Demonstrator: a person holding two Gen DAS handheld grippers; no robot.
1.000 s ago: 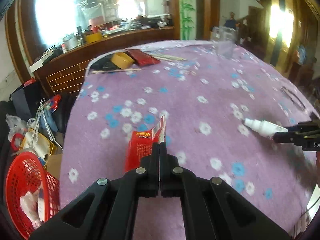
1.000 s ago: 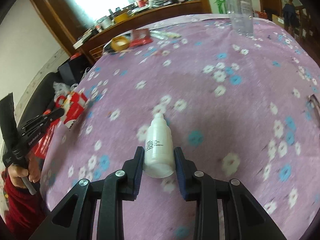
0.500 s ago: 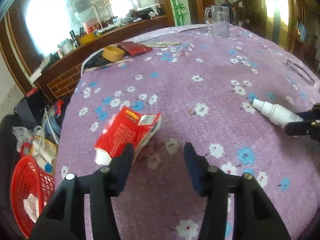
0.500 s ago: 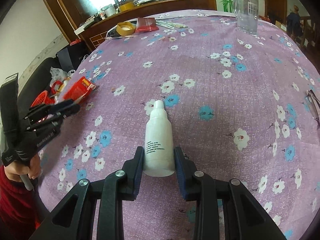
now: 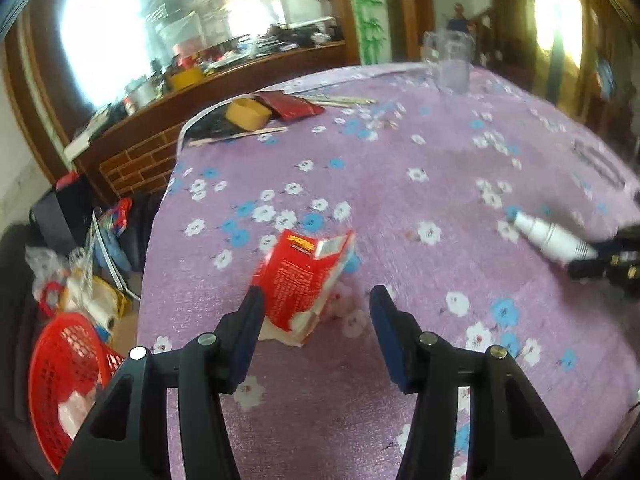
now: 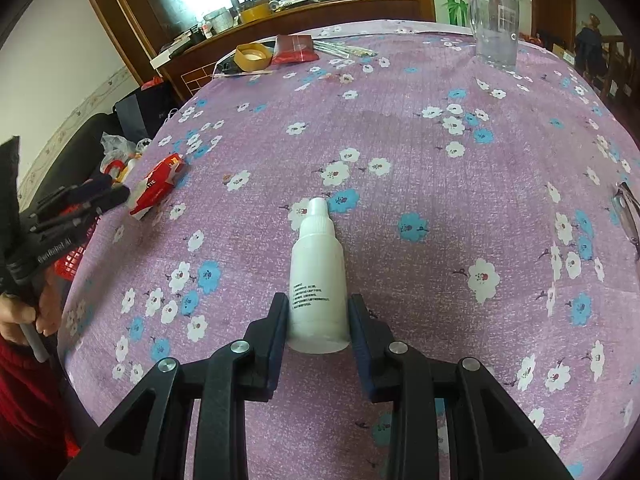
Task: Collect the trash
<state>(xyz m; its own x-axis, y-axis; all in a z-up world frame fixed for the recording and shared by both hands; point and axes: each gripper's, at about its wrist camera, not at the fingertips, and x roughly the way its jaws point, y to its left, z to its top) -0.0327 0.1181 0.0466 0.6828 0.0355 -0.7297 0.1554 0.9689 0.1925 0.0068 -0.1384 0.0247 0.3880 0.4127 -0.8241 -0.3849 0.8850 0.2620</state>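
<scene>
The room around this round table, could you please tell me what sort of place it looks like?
Probably a home dining room: a round table under a purple flowered tablecloth, a clear glass mug on it, and a long wooden sideboard crowded with pots and boxes behind.

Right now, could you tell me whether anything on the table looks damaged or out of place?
Yes: the crumpled red cardboard packet lies torn open near the table's left edge, white lining showing, and the white plastic bottle lies on its side on the purple floral tablecloth.
</scene>
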